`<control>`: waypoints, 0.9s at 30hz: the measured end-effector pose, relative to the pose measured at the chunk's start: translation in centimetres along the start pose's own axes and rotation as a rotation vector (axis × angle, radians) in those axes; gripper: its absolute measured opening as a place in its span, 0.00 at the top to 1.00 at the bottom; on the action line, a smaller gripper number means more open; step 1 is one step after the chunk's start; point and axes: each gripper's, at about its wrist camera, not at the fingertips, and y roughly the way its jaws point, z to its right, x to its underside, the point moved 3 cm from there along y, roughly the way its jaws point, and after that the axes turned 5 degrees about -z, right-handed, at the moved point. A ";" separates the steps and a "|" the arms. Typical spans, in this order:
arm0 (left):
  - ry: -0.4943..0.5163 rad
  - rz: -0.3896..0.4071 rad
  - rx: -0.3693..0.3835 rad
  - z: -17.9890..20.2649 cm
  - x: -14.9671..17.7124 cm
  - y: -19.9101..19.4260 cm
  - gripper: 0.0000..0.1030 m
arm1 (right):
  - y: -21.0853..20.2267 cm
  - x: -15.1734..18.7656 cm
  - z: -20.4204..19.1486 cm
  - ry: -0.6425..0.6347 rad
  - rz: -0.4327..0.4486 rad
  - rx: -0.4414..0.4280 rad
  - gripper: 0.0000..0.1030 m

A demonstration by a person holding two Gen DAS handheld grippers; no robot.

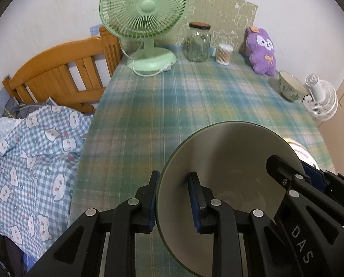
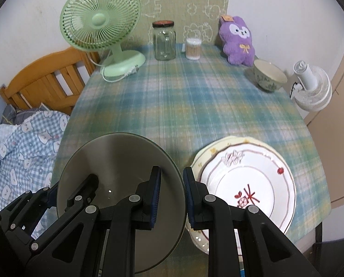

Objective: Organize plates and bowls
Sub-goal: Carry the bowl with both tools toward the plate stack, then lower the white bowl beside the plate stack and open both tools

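Note:
A grey-green dish (image 1: 229, 152) (image 2: 116, 157) hangs tilted over the near part of the checked tablecloth (image 2: 172, 106), held by both grippers. My left gripper (image 1: 175, 196) is shut on its left rim, one pad outside and one inside. My right gripper (image 2: 172, 194) is shut on the opposite rim. To the right lies a white plate with red flowers (image 2: 248, 184) stacked on a cream plate (image 2: 218, 147). A floral bowl (image 2: 268, 76) (image 1: 289, 87) stands at the far right edge.
Along the back stand a green fan (image 2: 102, 23), a glass jar (image 2: 164, 41), a cotton swab tub (image 2: 193, 48) and a purple plush toy (image 2: 237, 41). A white fan (image 2: 310, 87) sits off the right edge. A bed with checked bedding (image 1: 33, 161) lies to the left.

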 end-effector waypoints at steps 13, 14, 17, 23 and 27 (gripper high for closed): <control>0.012 -0.059 -0.001 -0.3 1.1 2.6 0.76 | 2.7 1.1 -0.2 0.015 -0.061 0.009 0.77; 0.012 -0.068 -0.003 -0.4 1.2 2.8 0.76 | 2.8 1.1 -0.2 0.016 -0.065 0.008 0.77; 0.014 -0.079 -0.001 -0.6 1.4 3.3 0.76 | 3.4 1.3 -0.4 0.018 -0.078 0.009 0.77; 0.013 -0.098 0.010 -0.5 1.4 4.0 0.76 | 4.0 1.2 -0.4 0.017 -0.082 0.023 0.77; 0.024 -0.091 0.012 -0.4 1.4 4.0 0.77 | 4.2 1.3 -0.4 0.021 -0.088 0.022 0.77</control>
